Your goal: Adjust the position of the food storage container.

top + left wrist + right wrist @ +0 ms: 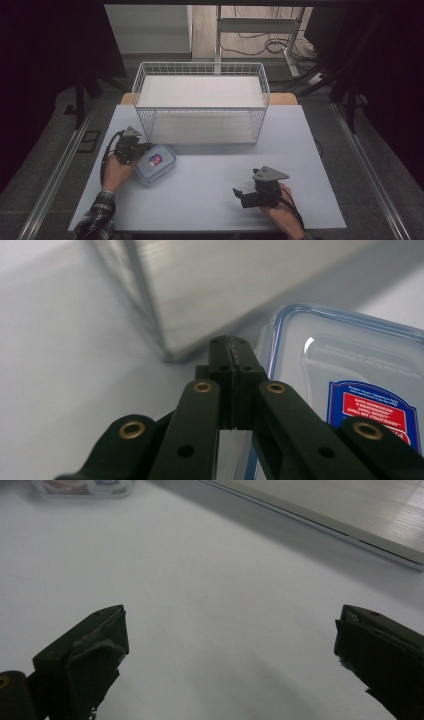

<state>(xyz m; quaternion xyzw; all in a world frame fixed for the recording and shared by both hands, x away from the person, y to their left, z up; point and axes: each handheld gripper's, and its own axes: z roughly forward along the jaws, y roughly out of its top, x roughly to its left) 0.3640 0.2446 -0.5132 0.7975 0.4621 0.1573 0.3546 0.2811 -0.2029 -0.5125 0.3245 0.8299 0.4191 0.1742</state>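
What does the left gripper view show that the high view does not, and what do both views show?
The left gripper view alone shows the left gripper jaws pressed together with nothing between them, and the printed text on the red and blue label. The high view alone shows the whole wire basket, the right gripper and the person's hands. Both show the plastic container with its blue-rimmed lid, beside the left gripper on the table.
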